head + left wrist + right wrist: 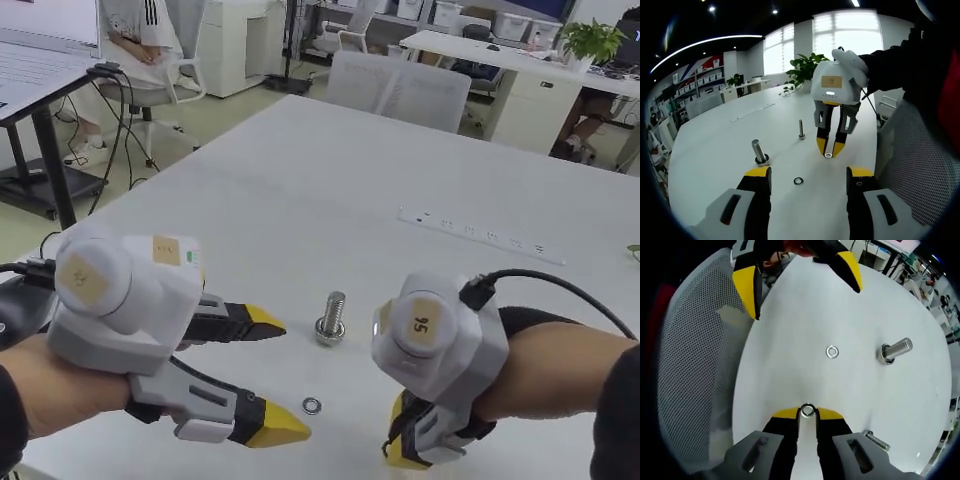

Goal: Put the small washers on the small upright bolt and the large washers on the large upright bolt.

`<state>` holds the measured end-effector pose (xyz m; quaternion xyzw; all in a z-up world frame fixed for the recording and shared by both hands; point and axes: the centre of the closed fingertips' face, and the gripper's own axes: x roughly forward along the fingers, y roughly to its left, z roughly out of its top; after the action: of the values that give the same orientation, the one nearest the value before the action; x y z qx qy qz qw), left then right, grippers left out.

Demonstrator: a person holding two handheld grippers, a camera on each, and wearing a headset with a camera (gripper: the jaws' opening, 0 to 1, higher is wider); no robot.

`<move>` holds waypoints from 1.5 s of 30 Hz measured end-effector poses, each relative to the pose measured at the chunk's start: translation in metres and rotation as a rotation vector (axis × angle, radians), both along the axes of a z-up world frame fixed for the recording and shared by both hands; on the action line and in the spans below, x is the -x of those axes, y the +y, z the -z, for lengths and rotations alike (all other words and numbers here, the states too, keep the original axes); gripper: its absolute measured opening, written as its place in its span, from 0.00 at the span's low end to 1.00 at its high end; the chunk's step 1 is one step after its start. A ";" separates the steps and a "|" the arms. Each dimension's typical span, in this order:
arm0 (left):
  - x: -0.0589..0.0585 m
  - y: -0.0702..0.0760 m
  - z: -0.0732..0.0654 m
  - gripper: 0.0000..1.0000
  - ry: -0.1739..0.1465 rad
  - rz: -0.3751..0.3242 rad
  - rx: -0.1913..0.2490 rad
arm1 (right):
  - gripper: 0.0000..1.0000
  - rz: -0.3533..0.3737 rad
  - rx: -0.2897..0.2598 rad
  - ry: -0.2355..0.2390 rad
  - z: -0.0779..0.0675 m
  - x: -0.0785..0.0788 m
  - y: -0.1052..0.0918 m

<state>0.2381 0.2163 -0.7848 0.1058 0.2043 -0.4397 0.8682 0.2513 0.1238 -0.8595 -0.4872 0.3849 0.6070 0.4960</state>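
The large upright bolt stands mid-table with a washer round its base; it also shows in the left gripper view as the large bolt. Beyond it stands the thin small bolt. A loose washer lies flat on the white table, just ahead of my open left gripper, whose jaws are wide apart and hold nothing. My right gripper points down at the table, shut on a washer at its tips. That pinched washer hangs just above the tabletop.
A white power strip lies on the far right of the table. A grey mesh chair stands behind the table's far edge, and another mesh chair sits at its near edge. A person sits at the far left.
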 end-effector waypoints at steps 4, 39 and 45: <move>0.000 -0.001 0.000 0.60 0.002 0.003 0.000 | 0.14 0.021 0.001 -0.007 -0.003 -0.005 -0.009; -0.011 -0.014 0.002 0.60 0.016 0.065 -0.045 | 0.14 0.196 -0.059 -0.070 -0.047 -0.051 -0.062; -0.014 -0.018 0.002 0.60 0.016 0.076 -0.048 | 0.14 0.209 -0.067 -0.092 -0.058 -0.060 -0.067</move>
<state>0.2522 0.1984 -0.7865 0.1306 0.2175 -0.4682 0.8464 0.3117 0.0572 -0.8019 -0.4548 0.3899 0.5414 0.5899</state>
